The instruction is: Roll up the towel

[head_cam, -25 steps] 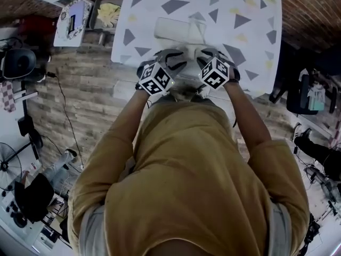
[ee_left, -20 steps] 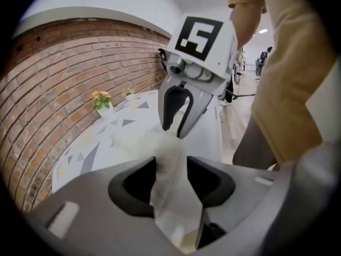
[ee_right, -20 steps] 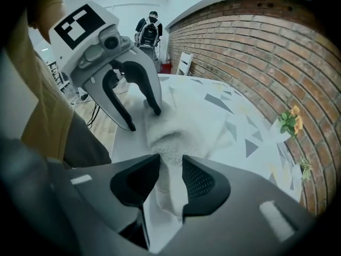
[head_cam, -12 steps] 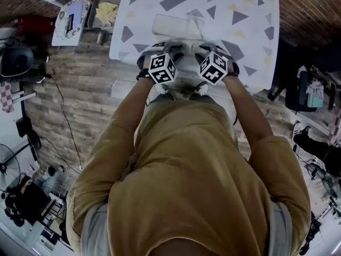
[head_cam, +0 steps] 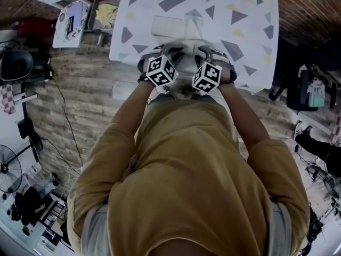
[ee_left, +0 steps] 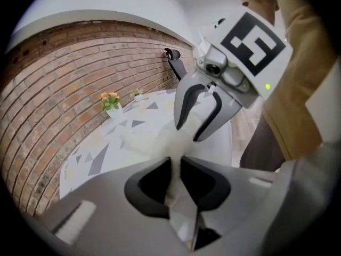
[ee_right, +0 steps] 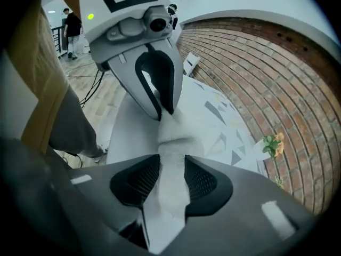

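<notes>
A: White towel (ee_right: 173,135), where is it held?
B: At the desk's (head_cam: 250,31) near edge. The left tongs (ee_left: 176,167) have just been closing and now pinch a fold of it narrowly. The right tongs (ee_right: 171,164) clamp it too. Their cubes sit closer together than a second ago.
A: Room to move?
B: The rest of the towel lies flat mid-desk. Beyond it the top is bare, with a plant (ee_right: 272,144) at the far corner.

wall (ee_left: 53,79): brick | floor (head_cam: 80,95): wood planks | table (head_cam: 256,41): triangle-patterned top | flowers (ee_left: 109,99): by wall
</notes>
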Demonstrator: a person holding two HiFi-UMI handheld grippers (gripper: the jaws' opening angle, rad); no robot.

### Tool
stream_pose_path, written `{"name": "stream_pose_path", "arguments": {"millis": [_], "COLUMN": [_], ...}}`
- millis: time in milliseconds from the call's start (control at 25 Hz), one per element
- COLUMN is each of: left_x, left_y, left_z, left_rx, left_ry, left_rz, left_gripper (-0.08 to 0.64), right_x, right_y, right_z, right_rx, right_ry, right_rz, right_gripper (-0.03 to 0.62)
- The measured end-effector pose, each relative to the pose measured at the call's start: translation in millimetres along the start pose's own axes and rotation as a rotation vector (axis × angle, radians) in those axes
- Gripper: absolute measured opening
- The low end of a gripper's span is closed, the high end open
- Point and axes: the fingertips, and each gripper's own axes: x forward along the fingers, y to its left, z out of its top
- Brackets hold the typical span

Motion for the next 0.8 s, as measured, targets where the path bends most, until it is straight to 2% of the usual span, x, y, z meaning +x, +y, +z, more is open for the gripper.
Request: {"name": "stream_pose_path", "arguments": {"millis": [200, 360, 560, 640, 800], "left_x": [-7.0, -12.3, -22.8, -26.8, -32.7], "left_y": [-6.5, -17.0, -24.0, -24.6, -10.9], "left_z": [2.6, -1.2, 0.9, 3.6, 13.0], "left_rx": [-0.047, -0.076, -0.11, -0.167, -0.349], "left_ry": [-0.021, -0.022, -0.032, -0.041, -0.089], "left_rz": [-0.01, -0.036, -0.098, -0.14, -0.195], "left_gripper": [0.118, 0.117, 0.115, 0.115, 0.114], "right_x": [-0.5, -11.4, -29.9, -36.2, -44.1], "right_y": [2.3, 9.1, 15.8, 15.3, 10.9], "right_z": [-0.9, 0.6, 2.7, 3.9, 8.0], "right_rx": [0.029, 0.038, 0.018, 0.01, 0.0], "right_ry": [-0.005, -0.018, -0.031, -0.037, -0.044], "right_rz": [-0.018, 0.039, 0.121, 0.126, 0.085], "right_gripper": [0.119, 0.055, 0.04, 0.04, 0.049]}}
